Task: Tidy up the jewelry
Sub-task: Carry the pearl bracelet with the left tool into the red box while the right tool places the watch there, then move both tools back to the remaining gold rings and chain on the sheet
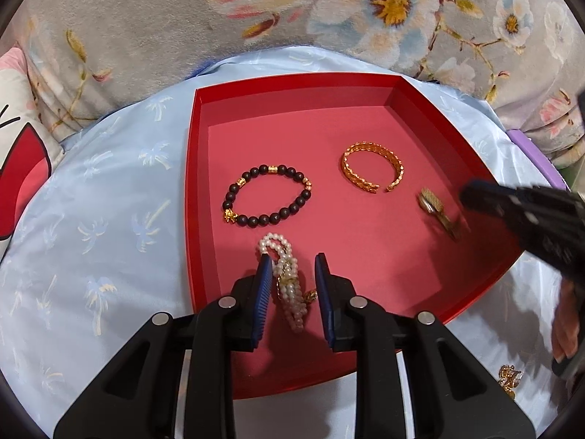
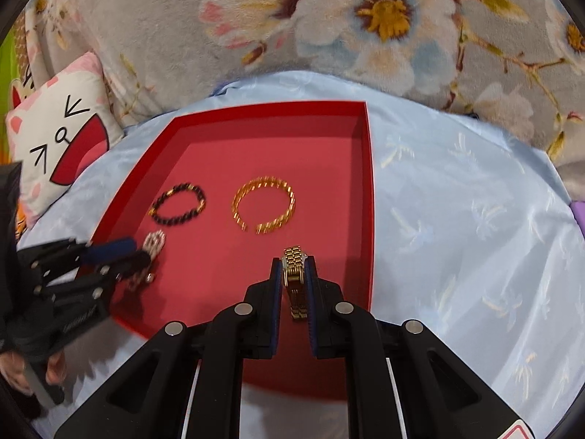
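Left wrist view:
- Red tray [image 1: 199, 183] on pale blue palm-print cloth [image 1: 109, 219]; floral grey blanket [image 1: 146, 18] behind, cat-face cushion [image 1: 18, 168] at far left
- In tray: dark bead bracelet [image 1: 267, 195] with gold spacers, left of centre; open gold cuff bangle [image 1: 373, 168] beside it, apart
- Left gripper [image 1: 294, 274] low over tray's near part, jaws apart, pearl bracelet [image 1: 289, 285] lying between the blue pads [image 1: 265, 274], against the left one; held or loose, cannot tell
- Right gripper [image 1: 471, 197] entering from right edge, blurred, gold watch [image 1: 438, 212] at its tip
- Small gold piece [image 1: 510, 378] on cloth outside tray, lower right; purple edge [image 1: 533, 157] past tray's right side

Right wrist view:
- Right gripper [image 2: 295, 274] above tray's [image 2: 369, 183] near right part, jaws clamped on gold watch [image 2: 294, 274], link band upright between pads [image 2: 310, 281]
- Bangle [image 2: 263, 205] ahead, bead bracelet [image 2: 179, 205] further left, both blurred
- Left gripper [image 2: 139, 252] at left, over pearl bracelet [image 2: 153, 243], partly covering it
- Cushion [image 2: 58, 139] and blanket [image 2: 146, 36] beyond, blue cloth [image 2: 457, 219] to the right
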### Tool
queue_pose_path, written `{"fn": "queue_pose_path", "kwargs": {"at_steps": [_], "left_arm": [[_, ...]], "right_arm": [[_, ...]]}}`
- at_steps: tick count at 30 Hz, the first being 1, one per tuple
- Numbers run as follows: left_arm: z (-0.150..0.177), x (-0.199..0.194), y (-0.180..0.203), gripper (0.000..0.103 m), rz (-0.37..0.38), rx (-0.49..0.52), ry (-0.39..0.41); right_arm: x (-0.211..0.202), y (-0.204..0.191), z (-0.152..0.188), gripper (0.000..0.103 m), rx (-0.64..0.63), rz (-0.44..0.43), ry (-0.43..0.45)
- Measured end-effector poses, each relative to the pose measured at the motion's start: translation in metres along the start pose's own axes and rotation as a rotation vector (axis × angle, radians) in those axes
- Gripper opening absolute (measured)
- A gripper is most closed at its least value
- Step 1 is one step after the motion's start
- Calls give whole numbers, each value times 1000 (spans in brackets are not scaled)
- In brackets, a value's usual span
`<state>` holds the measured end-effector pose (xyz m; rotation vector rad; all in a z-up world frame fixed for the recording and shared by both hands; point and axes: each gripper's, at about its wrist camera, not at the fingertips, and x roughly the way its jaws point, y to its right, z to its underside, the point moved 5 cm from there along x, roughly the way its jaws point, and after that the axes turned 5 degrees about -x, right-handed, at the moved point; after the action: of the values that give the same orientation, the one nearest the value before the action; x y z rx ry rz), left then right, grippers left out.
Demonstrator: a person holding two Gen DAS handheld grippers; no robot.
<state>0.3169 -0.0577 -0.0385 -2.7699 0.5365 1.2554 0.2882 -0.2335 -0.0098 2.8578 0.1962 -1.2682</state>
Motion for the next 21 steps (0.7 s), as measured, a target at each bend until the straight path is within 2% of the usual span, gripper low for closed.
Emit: {"fn": "queue_pose_path", "kwargs": {"at_steps": [3,8,10,12,15,21], "left_arm": [[0,-1,3,36,-7,9,9],[2,0,6,44,-16,19,7],[1,-4,7,59,-11,11,9],[-1,-12,7,66,-44,14,51],[-6,-22,3,66,-58,9,80],[-9,-45,-16,67,-60,-60,105]], "right_arm": [[-16,-2,13,12,-8,-9,9],[-29,-4,26,13,-7,-28,3],[-33,-4,28,16,-1,-26,10],[-38,-4,28,20,2,-29,24],[-42,-6,27,25,-8,-16,40],[-52,-10,28,27,-4,-23,55]]}}
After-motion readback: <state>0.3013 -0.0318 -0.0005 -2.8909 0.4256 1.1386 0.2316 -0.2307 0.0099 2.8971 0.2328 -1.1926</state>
